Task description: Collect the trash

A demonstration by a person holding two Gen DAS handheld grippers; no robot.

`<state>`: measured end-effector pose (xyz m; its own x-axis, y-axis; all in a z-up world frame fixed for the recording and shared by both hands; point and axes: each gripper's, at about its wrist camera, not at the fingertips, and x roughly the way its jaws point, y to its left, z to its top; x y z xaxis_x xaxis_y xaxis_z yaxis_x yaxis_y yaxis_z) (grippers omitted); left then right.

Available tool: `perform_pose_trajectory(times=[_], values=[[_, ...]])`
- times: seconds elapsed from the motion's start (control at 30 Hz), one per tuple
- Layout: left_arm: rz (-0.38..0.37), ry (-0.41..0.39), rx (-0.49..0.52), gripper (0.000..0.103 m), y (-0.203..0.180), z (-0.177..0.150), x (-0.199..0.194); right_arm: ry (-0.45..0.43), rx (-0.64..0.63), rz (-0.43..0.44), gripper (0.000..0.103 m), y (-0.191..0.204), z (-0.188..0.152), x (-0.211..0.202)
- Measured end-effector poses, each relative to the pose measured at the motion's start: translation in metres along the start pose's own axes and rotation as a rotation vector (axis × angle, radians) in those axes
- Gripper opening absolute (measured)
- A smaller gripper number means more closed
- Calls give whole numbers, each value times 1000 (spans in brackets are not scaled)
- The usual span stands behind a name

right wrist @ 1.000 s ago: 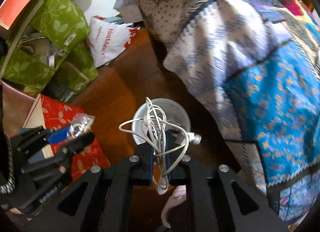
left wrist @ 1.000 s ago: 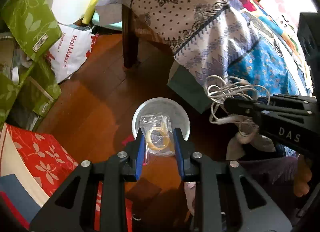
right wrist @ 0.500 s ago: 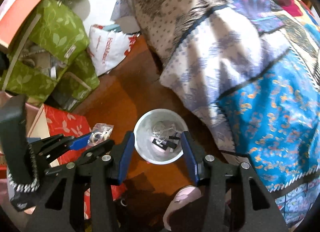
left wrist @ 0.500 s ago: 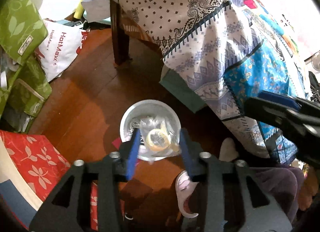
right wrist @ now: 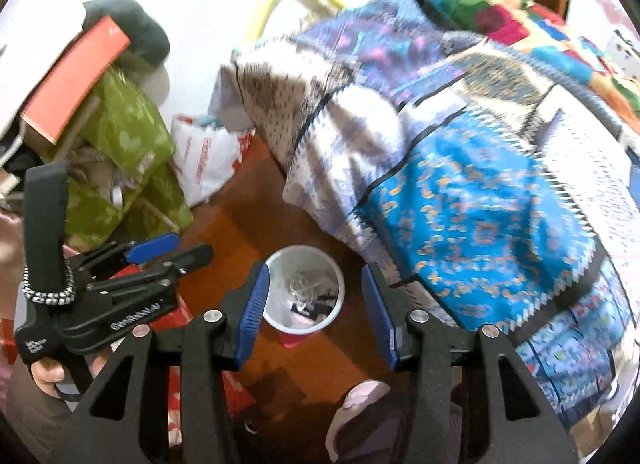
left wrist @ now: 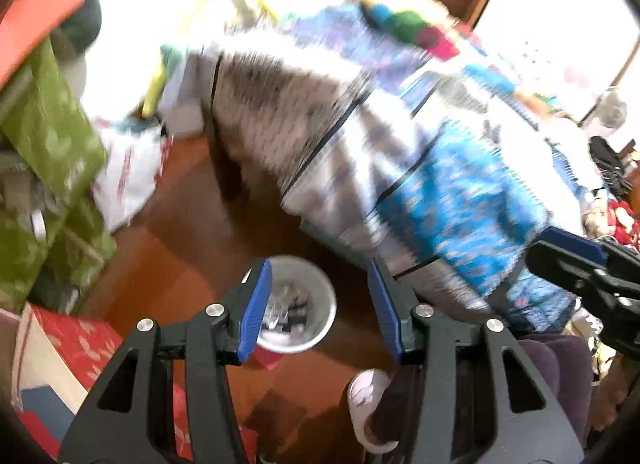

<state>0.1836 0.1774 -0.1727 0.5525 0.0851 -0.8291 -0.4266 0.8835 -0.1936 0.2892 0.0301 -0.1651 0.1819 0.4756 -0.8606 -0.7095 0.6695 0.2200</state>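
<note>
White bin point(right wrist: 304, 292) sits on the wood floor point(right wrist: 236, 232) just beside the bed's patterned quilt point(right wrist: 460, 191), w/ trash already inside: a pale tangle of cord and some dark bits. I've got both grippers above it. Left gripper point(left wrist: 318, 306) has its blue pads spread, nothing between them; right gripper point(right wrist: 314, 306) likewise released and empty. From the right wrist view I see the left gripper point(right wrist: 168, 254) off to the side, over the red box point(left wrist: 80, 348).

Step in hand, as I read it: clear away from the bin and go find the next piece. To do that well I'd lift straight, w/o swinging a finger into the bin rim, since it looks light and would tip easily. Keep pads apart so I'm ready for the next pick. Left view is blurred, so I'd steady up before choosing a target. Watch the slipper point(right wrist: 356, 416) and quilt edge nearby.
</note>
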Motion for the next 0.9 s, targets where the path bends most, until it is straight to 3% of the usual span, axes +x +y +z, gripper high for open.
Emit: perform_pose_trajectory(times=[0.27, 0.6, 0.77, 0.9], values=[[-100, -259, 99, 49, -52, 2, -119, -311, 43, -91, 45, 1, -31, -124], [-216, -528, 235, 49, -103, -58, -242, -694, 124, -253, 45, 21, -106, -261], [-233, -596, 272, 50, -109, -91, -275, -805, 144, -306, 48, 38, -142, -288], [-223, -633, 285, 65, -106, -113, -291, -839, 141, -351, 51, 48, -164, -297]])
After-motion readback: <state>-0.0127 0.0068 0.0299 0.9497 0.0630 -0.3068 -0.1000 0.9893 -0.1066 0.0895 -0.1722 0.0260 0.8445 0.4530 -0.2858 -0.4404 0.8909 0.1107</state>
